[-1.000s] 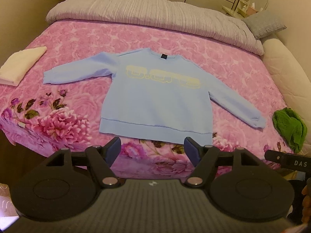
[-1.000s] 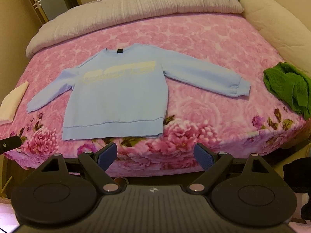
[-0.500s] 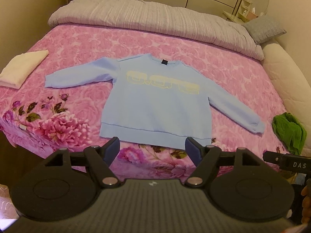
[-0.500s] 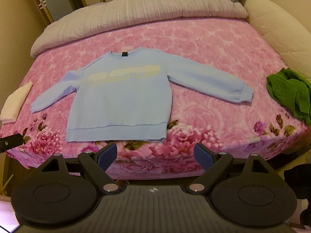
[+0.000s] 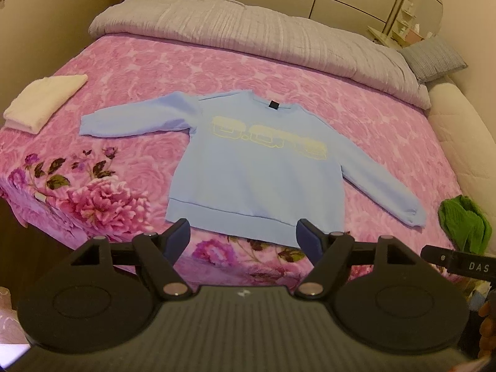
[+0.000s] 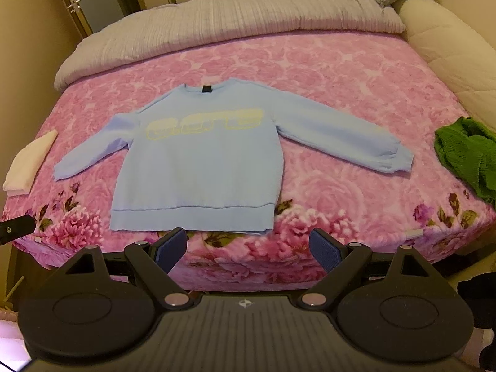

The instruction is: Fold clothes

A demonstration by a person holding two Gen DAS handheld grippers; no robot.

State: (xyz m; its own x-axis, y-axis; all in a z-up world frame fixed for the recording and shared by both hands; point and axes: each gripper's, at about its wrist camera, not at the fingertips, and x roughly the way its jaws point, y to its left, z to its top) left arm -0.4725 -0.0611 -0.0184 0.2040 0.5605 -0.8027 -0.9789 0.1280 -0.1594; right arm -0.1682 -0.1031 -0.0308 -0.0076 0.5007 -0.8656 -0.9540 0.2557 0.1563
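**Sweatshirt laid flat, both tools empty, first fold not started yet**

Going left to right across the bed. Far left there's a folded cream cloth [image 5: 43,100] sitting near the edge of the pink floral bedspread [image 5: 130,71], so I'd guess that one is already done. In the middle is the light blue sweatshirt [image 5: 260,173], lying flat with the yellow lettering up and both sleeves spread out to the sides, hem toward the near edge of the bed. Over on the right a green knit garment [image 6: 465,155] is lying crumpled, well apart from the sweatshirt, probably waiting its turn. A grey duvet [image 5: 254,34] is bunched along the far side.

The left tool [image 5: 243,235] hangs over the near edge just short of the hem, jaws spread wide with nothing between them. The right tool [image 6: 248,245] is the same deal: released, empty, hovering just off the hem on the right wrist view.

So my read is this is the very start of folding the sweatshirt: it's spread and ready, but nothing is gripped. The next move probably calls for each tool to go out to a sleeve cuff or shoulder, pinch the fabric, and bring the sleeves in over the body. The fleece looks thick, so a solid pinch should hold.
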